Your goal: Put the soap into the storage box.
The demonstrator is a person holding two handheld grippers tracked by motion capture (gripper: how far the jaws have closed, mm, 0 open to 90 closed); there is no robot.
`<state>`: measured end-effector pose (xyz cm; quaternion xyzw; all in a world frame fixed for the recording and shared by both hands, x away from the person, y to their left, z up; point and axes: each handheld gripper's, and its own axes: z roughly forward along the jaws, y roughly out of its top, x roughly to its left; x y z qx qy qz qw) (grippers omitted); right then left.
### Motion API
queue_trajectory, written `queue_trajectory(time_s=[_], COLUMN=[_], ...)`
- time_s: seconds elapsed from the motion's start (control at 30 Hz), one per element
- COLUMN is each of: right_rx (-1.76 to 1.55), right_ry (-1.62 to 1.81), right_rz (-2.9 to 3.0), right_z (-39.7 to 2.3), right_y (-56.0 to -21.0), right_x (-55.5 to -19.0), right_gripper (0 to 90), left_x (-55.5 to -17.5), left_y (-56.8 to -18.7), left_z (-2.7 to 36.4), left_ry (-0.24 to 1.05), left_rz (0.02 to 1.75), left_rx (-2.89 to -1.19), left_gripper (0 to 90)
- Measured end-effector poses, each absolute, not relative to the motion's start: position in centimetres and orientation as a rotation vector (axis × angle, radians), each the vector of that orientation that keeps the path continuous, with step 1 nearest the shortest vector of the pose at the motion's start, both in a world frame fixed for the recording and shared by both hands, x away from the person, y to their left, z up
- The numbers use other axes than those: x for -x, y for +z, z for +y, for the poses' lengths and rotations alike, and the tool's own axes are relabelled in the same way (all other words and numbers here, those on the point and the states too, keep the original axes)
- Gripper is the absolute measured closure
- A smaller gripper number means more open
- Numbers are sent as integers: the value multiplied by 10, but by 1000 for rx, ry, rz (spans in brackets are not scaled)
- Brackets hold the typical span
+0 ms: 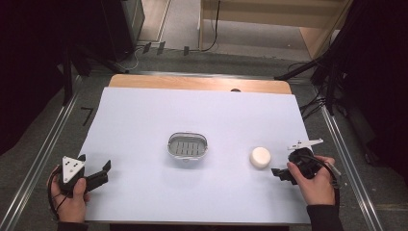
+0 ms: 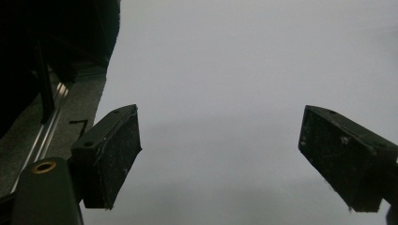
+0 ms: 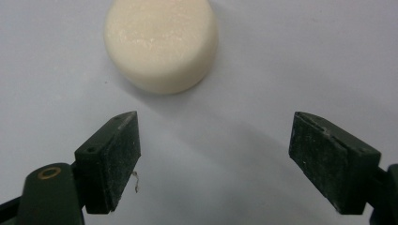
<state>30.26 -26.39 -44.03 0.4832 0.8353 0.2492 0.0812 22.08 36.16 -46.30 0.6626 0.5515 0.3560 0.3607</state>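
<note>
Two sets of tongs, both spread, nothing pinched in either.

Right tongs point(image 1: 276, 172): pointed at the soap puck point(image 1: 260, 157), held low over the white sheet point(image 1: 144, 115). In the right gripper view, tongs point(image 3: 213, 140) stood wide apart with bare sheet between the pads. Found the puck point(image 3: 161, 42) just ahead of the tips, near but not touching, not yet between the pads. Lay flat, round face up, looked intact.

Left tongs point(image 1: 94, 163): parked at the near left corner of the sheet, well apart from everything. In the left gripper view point(image 2: 220, 136), likewise gaped, with plain sheet ahead and no object in reach.

Further out from the right tongs, past the puck and towards the left tongs: metal soap dish point(image 1: 169, 144), slotted bottom, empty, roughly mid-sheet between the two tools. Puck and dish stood apart, clear gap between.

Judged progress: early. Looked like an approach for a pick. No grasp made, nothing lifted, nothing in the dish.

Left to do, by best guess: advance the right tongs around the puck, pinch, lift, carry across to the dish, set down inside, let go. Saw no job yet for the left tongs, maybe steadying the dish.
</note>
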Motion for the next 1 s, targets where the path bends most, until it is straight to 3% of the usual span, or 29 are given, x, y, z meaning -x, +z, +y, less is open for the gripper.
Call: queue_trajectory(time_s=[0.43,1.0], right_rx=[-1444,-1440], right_ry=[496,501], right_rz=[2597,2687], right_z=[-229,-204], right_y=[-435,-439], right_x=[-327,-343], right_gripper=[184,185], left_x=[-222,-222], left_y=[-463,-463], left_z=[362,361], left_ry=[899,908], left_rz=[1420,1421], left_rx=[-1717,-1725], left_gripper=[138,138])
